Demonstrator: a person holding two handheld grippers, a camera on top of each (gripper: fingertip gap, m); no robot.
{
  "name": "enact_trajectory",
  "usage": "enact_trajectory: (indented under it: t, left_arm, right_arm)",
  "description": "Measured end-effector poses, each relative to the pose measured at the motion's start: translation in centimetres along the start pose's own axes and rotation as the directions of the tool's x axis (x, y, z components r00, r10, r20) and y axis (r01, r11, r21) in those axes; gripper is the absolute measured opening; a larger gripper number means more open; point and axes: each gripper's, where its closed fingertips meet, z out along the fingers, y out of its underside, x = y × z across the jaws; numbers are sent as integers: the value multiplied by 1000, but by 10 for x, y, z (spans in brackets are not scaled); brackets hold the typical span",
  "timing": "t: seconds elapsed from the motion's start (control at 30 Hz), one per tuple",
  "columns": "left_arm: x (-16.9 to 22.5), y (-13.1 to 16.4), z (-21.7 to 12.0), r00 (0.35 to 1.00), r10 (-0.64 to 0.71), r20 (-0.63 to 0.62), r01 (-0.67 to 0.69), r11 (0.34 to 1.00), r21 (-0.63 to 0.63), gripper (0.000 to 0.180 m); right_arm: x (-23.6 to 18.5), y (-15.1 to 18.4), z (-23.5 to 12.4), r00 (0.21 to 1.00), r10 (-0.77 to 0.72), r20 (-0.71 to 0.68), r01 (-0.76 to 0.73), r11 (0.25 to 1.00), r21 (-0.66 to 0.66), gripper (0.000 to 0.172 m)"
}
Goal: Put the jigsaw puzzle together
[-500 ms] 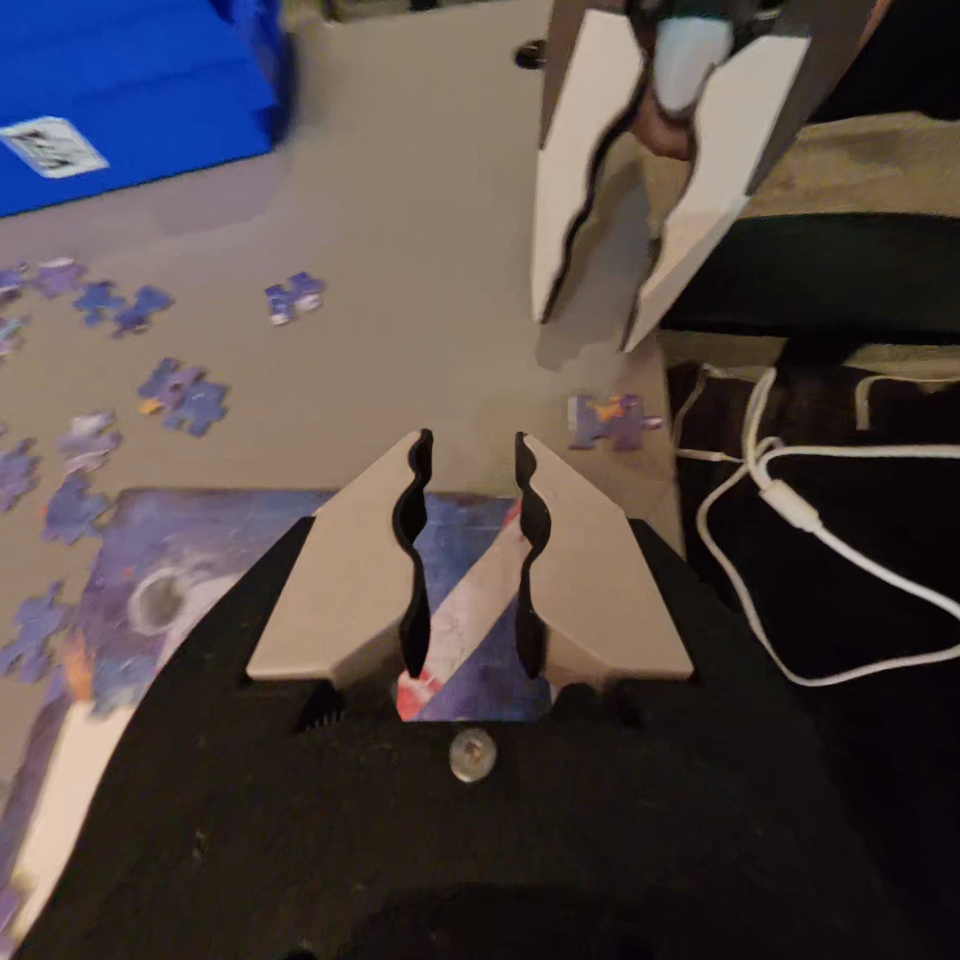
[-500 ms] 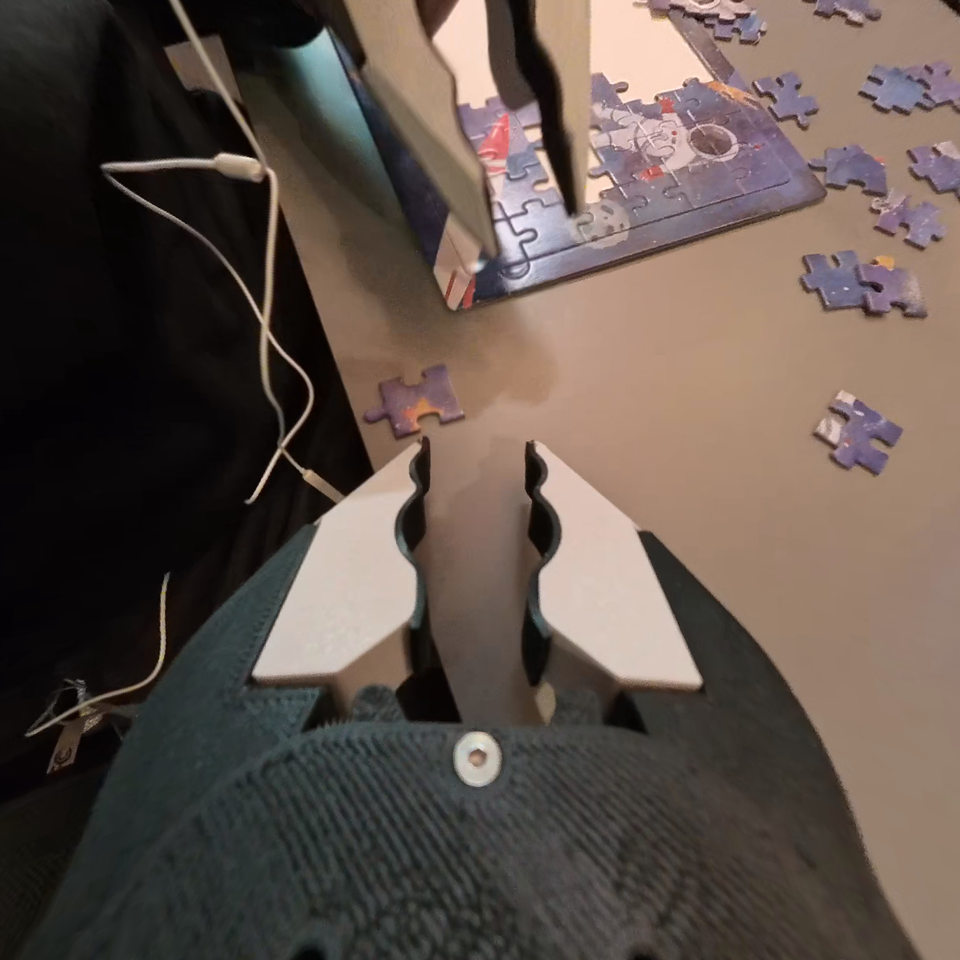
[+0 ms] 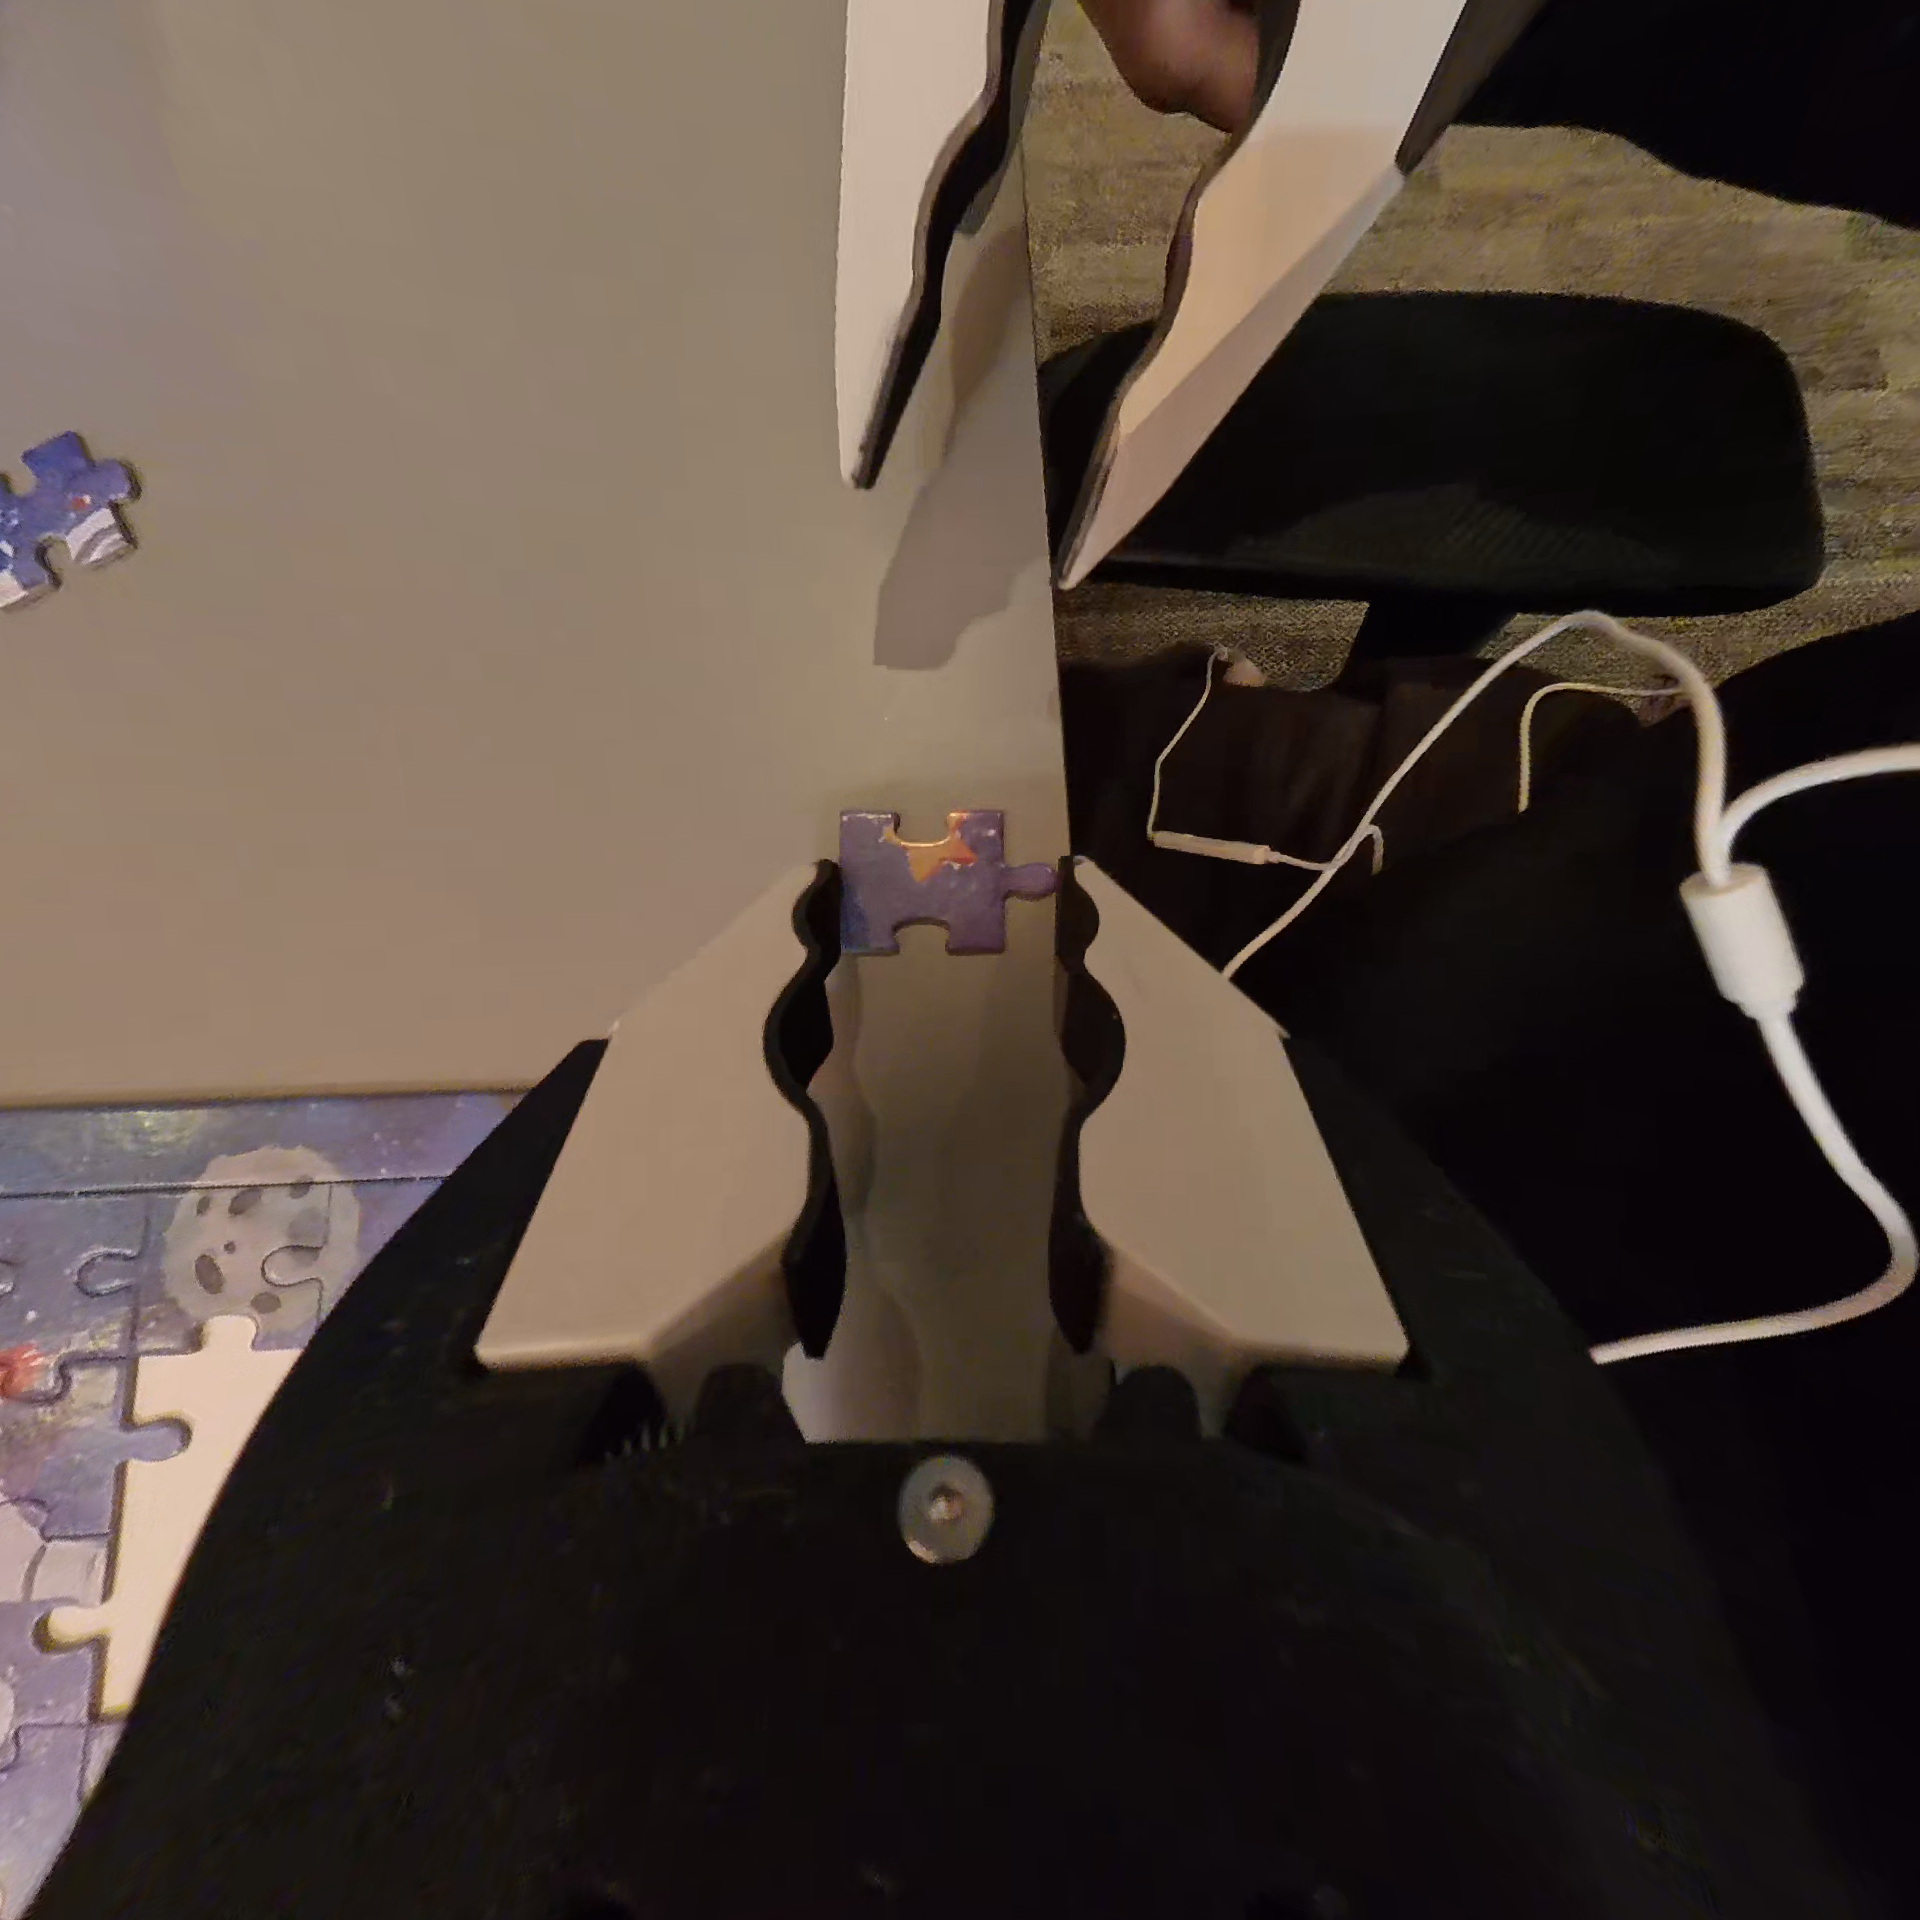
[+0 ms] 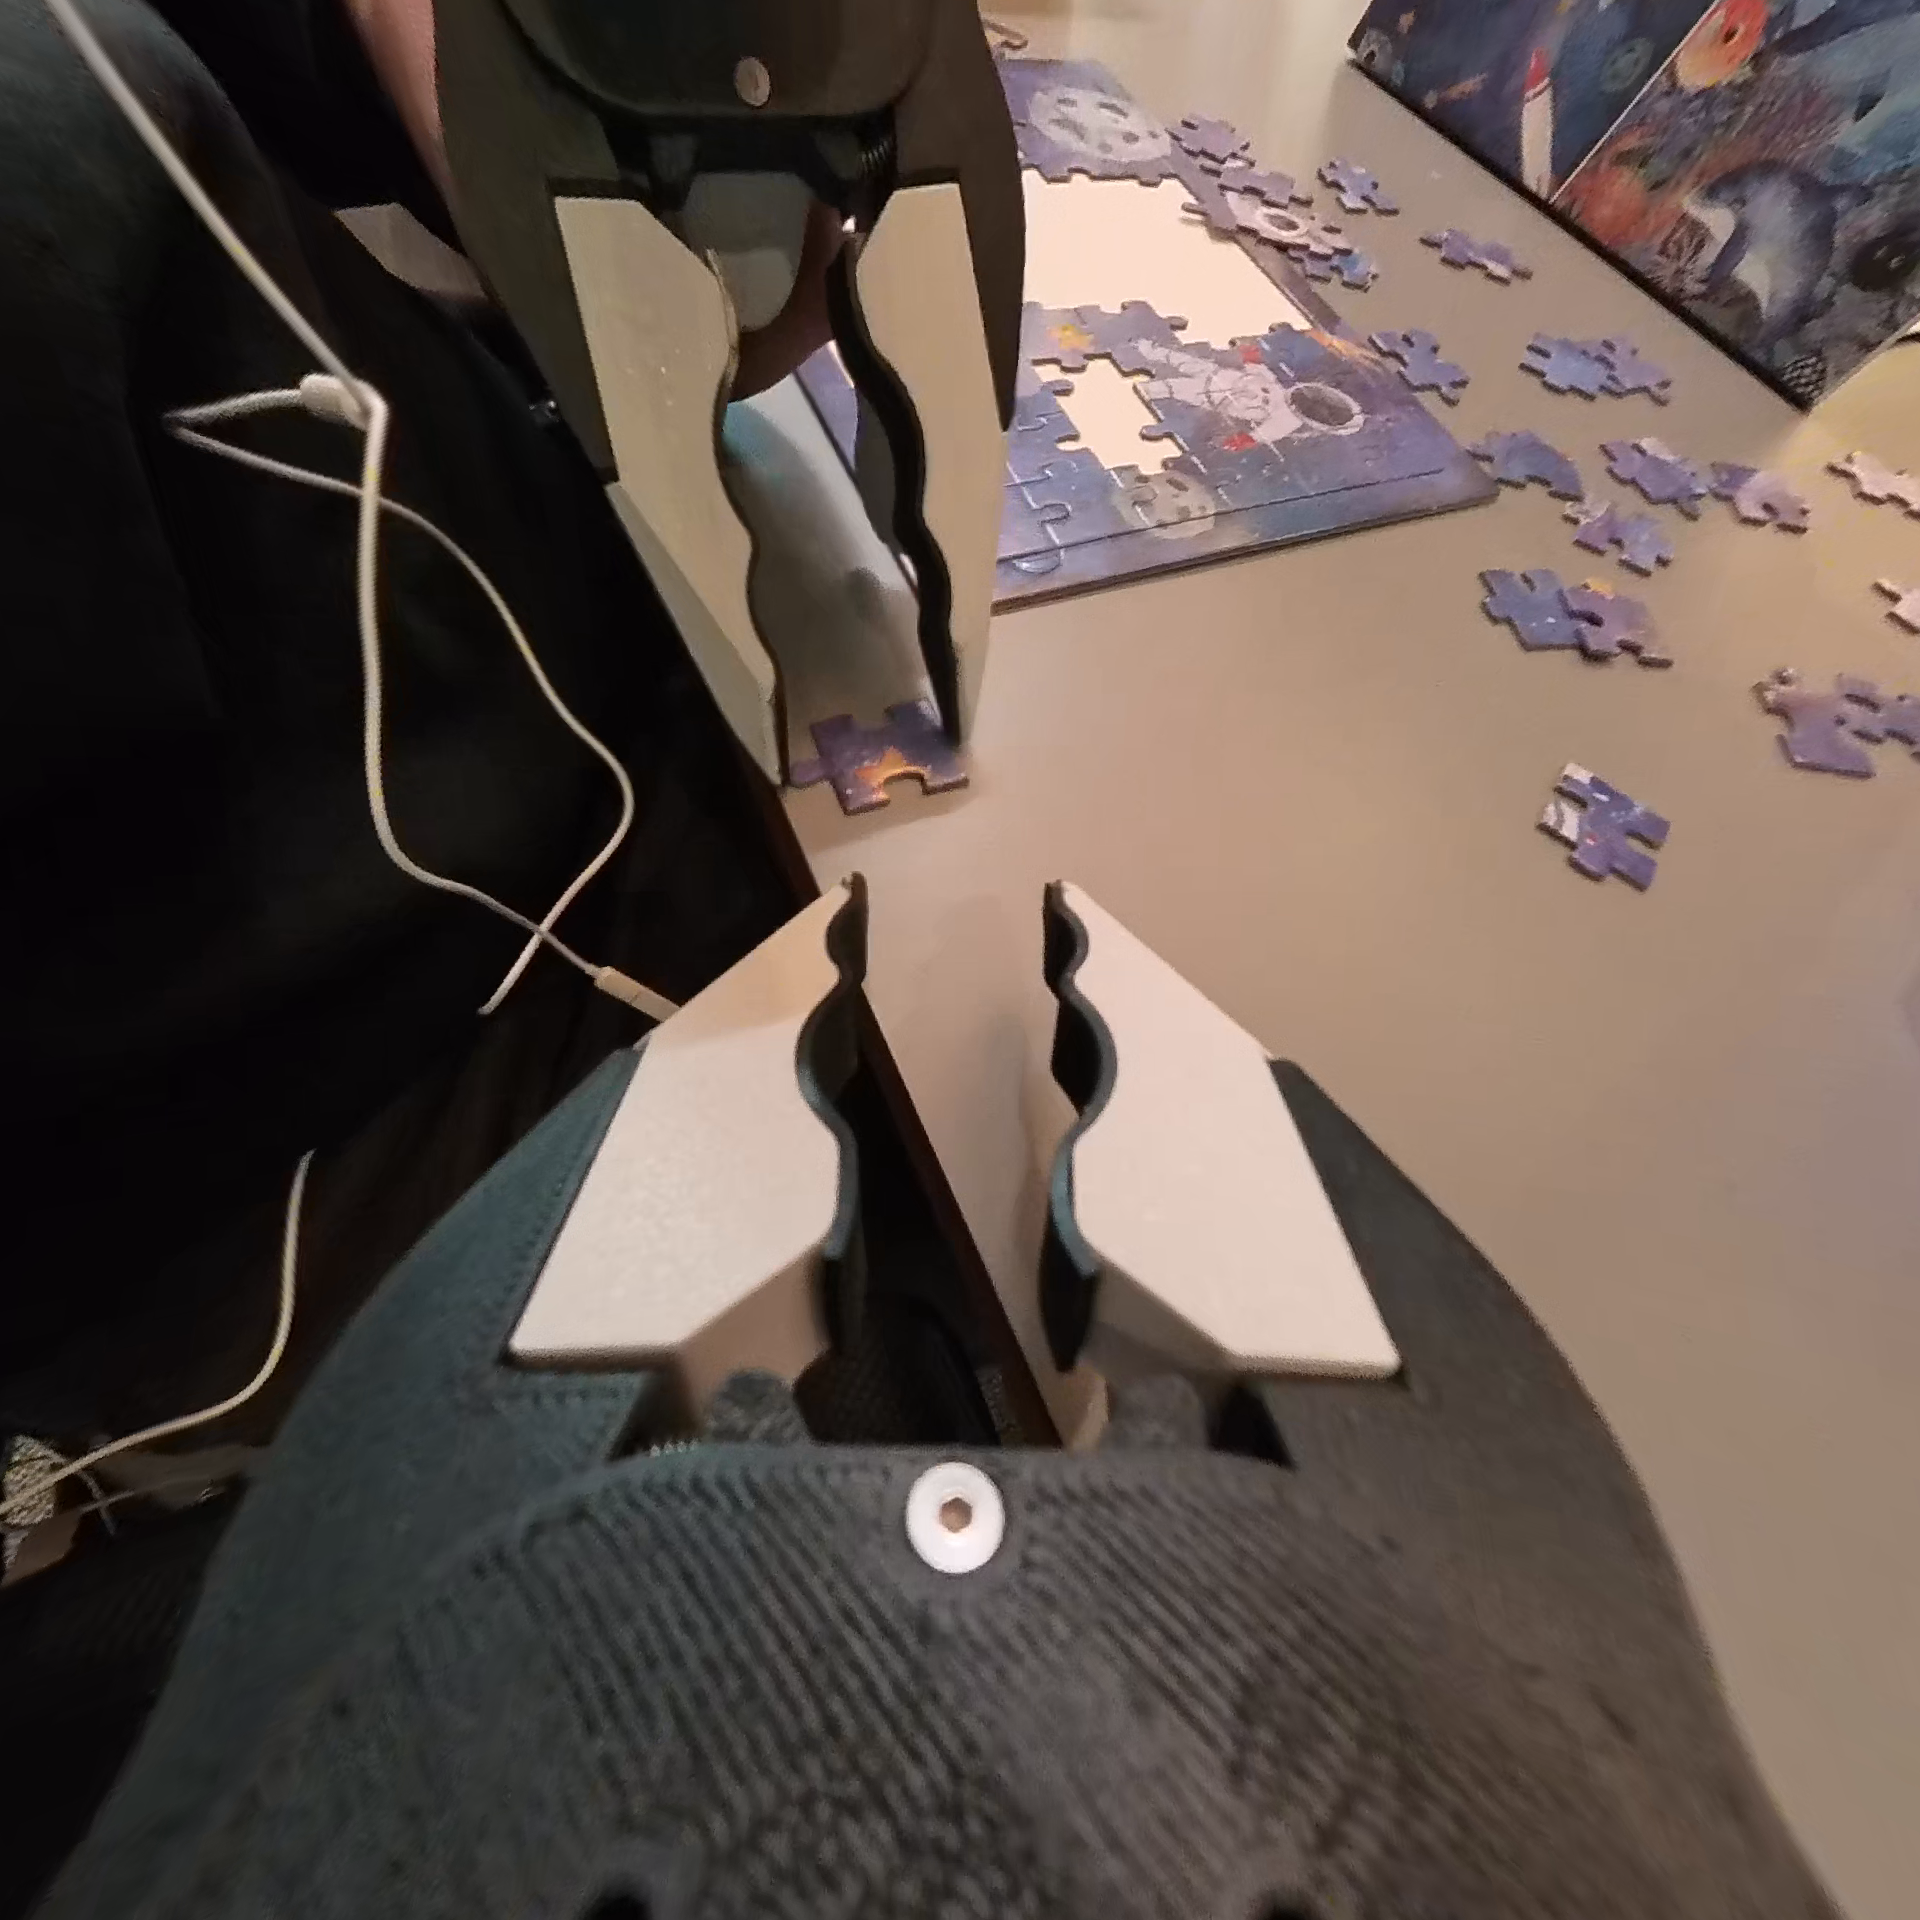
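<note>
My left gripper (image 3: 948, 883) has widened and come forward off the puzzle board (image 3: 156, 1299), which half a second ago filled the space between its fingers and now lies behind and to its left. A single purple puzzle piece (image 3: 925, 883) with an orange patch lies flat on the bench (image 3: 468, 520) right at the fingertips, near the bench edge. The jaws stand open around it: its tab reaches almost to the right fingertip, its other side is at the left one, but I cannot see either pad pressing, and the piece rests on the bench, not lifted. From the right wrist view the same piece (image 4: 878, 764) sits under my left gripper's tips (image 4: 862, 717).

My right gripper (image 4: 951, 899) hangs open and empty just this side of that piece, above the bench edge; its jaws have narrowed only a little. Loose pieces (image 4: 1605, 826) lie scattered well off to its right, a picture box (image 4: 1714, 177) stands beyond them, and a white cable (image 4: 374, 582) trails to its left.
</note>
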Motion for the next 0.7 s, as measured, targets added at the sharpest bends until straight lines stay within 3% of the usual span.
enact_trajectory:
  t: [0.5, 0.6, 0.7]
  left_arm:
    - [-4, -2, -20, 998, 35, 54, -38, 997, 62, 41]
    - [-20, -3, -37, 994, 21, 103, -30, 996, 87, 41]
    - [-59, 6, -68, 975, 9, 224, -29, 996, 86, 41]
  right_arm:
    - [7, -5, -1, 1000, -4, -22, 4, 1000, 16, 32]
    - [11, -16, 2, 1000, -17, -21, 18, 999, 38, 32]
    - [15, -32, 8, 999, -35, -10, 36, 997, 74, 32]
